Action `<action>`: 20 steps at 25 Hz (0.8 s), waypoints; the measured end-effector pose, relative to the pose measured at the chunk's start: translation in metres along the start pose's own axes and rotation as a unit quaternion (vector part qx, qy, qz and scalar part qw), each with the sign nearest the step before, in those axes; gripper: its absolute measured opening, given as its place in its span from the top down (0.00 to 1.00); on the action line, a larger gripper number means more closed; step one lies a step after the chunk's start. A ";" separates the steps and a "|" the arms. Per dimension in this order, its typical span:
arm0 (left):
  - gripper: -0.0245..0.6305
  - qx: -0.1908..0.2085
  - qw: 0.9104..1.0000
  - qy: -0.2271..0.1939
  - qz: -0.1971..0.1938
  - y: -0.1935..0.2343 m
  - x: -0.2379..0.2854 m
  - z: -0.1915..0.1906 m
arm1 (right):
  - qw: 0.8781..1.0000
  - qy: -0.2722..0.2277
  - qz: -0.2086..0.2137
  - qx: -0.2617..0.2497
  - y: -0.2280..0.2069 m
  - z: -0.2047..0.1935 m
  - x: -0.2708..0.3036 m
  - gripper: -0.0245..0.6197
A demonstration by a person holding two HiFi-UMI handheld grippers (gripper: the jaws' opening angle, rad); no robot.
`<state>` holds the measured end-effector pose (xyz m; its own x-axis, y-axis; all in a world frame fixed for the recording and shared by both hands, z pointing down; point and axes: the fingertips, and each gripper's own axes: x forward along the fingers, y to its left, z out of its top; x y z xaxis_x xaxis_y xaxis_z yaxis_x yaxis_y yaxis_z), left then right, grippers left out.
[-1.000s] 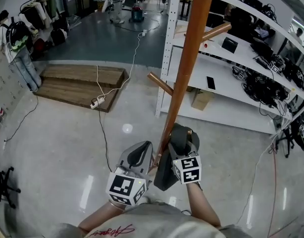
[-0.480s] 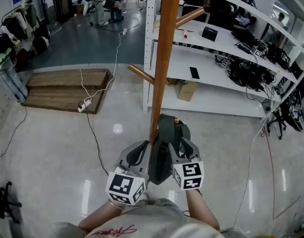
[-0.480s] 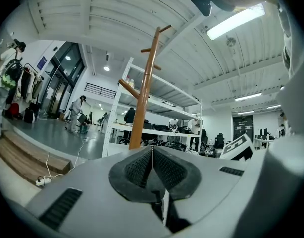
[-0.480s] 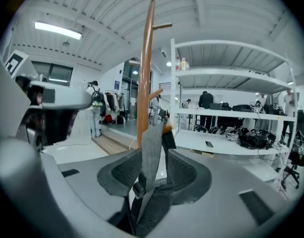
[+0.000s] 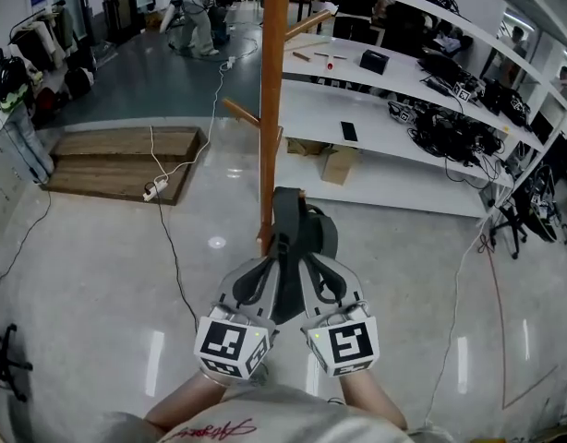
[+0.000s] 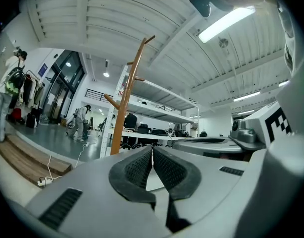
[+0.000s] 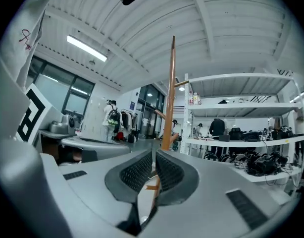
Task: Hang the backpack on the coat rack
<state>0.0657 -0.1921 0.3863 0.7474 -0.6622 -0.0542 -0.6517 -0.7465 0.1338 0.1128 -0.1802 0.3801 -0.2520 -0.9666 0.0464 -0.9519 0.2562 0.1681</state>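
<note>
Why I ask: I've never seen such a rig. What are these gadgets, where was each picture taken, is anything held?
A person holds two grey two-jaw claws. One picture comes from a camera on their head, looking down; the other two ride on the claws, looking along the jaws. The left claw is shut and empty. The right claw has just been closing and is shut too, nothing between its jaws. A dark grey fabric backpack shows past the claws beside the brown wooden coat rack, above the glossy pale floor. Whether it hangs there is unclear.
</note>
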 end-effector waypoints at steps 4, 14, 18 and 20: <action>0.93 -0.008 1.000 -0.008 0.019 -0.032 -0.034 -0.002 | 0.999 -0.007 0.031 0.004 0.026 0.003 -0.044 0.92; 0.93 -0.012 0.999 -0.004 0.044 -0.081 -0.105 -0.006 | 0.997 -0.018 0.066 0.020 0.065 0.010 -0.115 0.93; 0.93 -0.007 0.999 -0.009 0.036 -0.087 -0.114 0.002 | 0.998 -0.013 0.059 0.024 0.073 0.014 -0.127 0.93; 0.93 -0.005 0.999 -0.010 0.031 -0.088 -0.116 0.005 | 0.998 -0.015 0.054 0.024 0.075 0.013 -0.130 0.93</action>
<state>0.0358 -0.0504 0.3759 0.7028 -0.7084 -0.0649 -0.6955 -0.7034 0.1466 0.0720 -0.0355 0.3741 -0.3585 -0.9330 0.0320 -0.9259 0.3597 0.1154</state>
